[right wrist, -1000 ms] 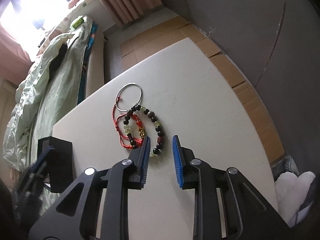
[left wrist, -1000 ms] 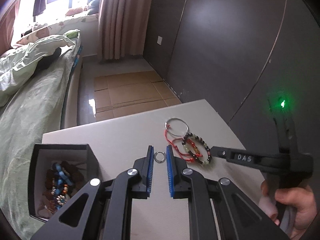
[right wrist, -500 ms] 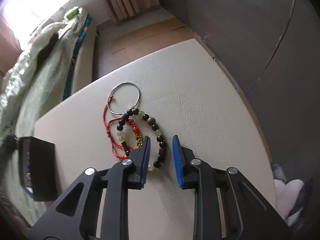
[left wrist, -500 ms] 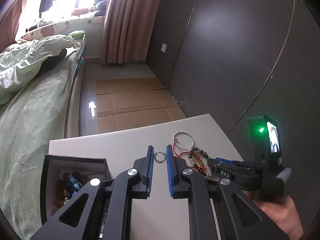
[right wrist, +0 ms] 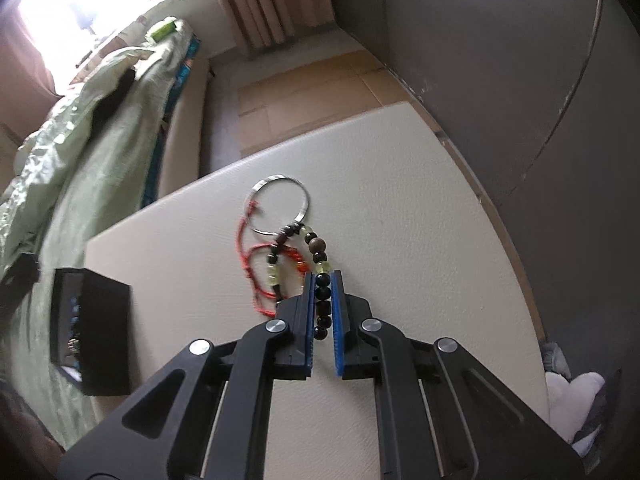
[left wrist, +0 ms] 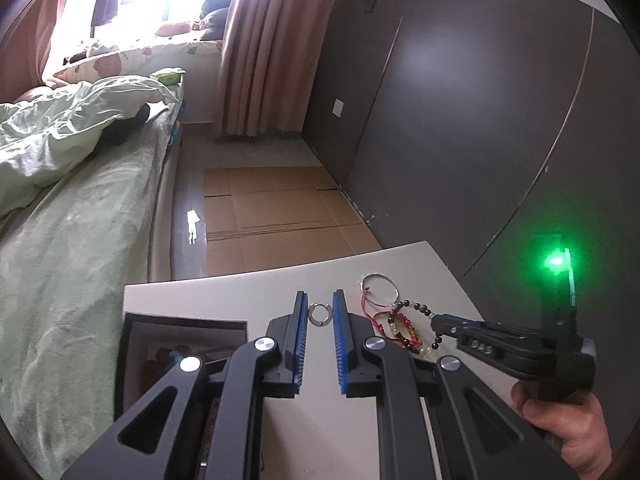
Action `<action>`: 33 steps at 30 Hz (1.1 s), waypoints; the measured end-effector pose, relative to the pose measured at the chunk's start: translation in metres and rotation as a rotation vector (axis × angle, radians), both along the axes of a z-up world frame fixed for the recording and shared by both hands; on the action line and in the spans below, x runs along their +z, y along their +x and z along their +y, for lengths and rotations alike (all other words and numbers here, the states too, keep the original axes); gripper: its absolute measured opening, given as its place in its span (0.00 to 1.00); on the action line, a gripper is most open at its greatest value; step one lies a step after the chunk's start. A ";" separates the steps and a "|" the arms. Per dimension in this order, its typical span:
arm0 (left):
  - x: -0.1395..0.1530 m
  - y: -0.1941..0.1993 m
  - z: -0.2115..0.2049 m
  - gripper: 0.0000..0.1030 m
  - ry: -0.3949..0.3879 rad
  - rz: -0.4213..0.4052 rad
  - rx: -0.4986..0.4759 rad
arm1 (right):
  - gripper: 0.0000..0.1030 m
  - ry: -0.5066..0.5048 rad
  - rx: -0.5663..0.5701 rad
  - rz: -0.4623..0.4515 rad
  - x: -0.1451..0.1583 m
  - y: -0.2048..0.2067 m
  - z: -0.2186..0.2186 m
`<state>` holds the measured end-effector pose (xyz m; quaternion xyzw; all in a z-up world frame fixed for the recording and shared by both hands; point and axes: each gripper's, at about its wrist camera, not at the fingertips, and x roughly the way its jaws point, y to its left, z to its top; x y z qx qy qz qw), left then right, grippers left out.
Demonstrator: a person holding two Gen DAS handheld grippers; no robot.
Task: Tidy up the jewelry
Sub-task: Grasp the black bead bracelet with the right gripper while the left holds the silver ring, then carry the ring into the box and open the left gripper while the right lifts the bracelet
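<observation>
Blue-padded right claw (right wrist: pixel 322 300), wider apart a second ago, is closing on the beaded bracelet's (right wrist: pixel 316 254) dark beads on the white surface (right wrist: pixel 420 240), suggesting a lift toward the black box (right wrist: pixel 94 322), while the left claw (left wrist: pixel 320 328) pinches a small silver ring (left wrist: pixel 319 315)

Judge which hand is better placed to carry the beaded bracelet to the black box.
Right: the right gripper is closing, with the beaded bracelet between its pads. The left gripper already holds a small ring, though it is nearer the black box.
</observation>
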<state>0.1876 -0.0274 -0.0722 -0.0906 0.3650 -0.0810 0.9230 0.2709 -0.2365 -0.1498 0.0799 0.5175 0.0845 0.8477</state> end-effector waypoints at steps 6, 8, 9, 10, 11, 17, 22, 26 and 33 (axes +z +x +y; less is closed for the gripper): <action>0.010 -0.016 0.013 0.10 0.011 -0.016 0.031 | 0.08 0.052 0.031 -0.065 0.026 -0.019 0.005; 0.012 -0.021 0.018 0.10 0.020 -0.018 0.041 | 0.08 0.063 0.040 -0.079 0.032 -0.025 0.008; 0.012 -0.024 0.021 0.10 0.023 -0.019 0.046 | 0.08 0.068 0.045 -0.086 0.035 -0.027 0.008; 0.013 -0.027 0.024 0.10 0.025 -0.018 0.052 | 0.08 0.078 0.051 -0.095 0.038 -0.031 0.009; 0.013 -0.028 0.026 0.10 0.026 -0.017 0.058 | 0.08 0.085 0.057 -0.103 0.040 -0.033 0.011; 0.008 -0.037 0.048 0.10 0.023 0.002 0.095 | 0.08 0.147 0.086 -0.144 0.051 -0.051 0.017; -0.009 -0.032 0.065 0.10 -0.026 0.044 0.113 | 0.08 0.209 0.122 -0.169 0.061 -0.061 0.028; -0.023 -0.022 0.071 0.10 -0.068 0.076 0.109 | 0.08 0.237 0.144 -0.192 0.066 -0.065 0.040; -0.040 -0.004 0.068 0.10 -0.118 0.122 0.093 | 0.09 0.284 0.162 -0.187 0.065 -0.064 0.057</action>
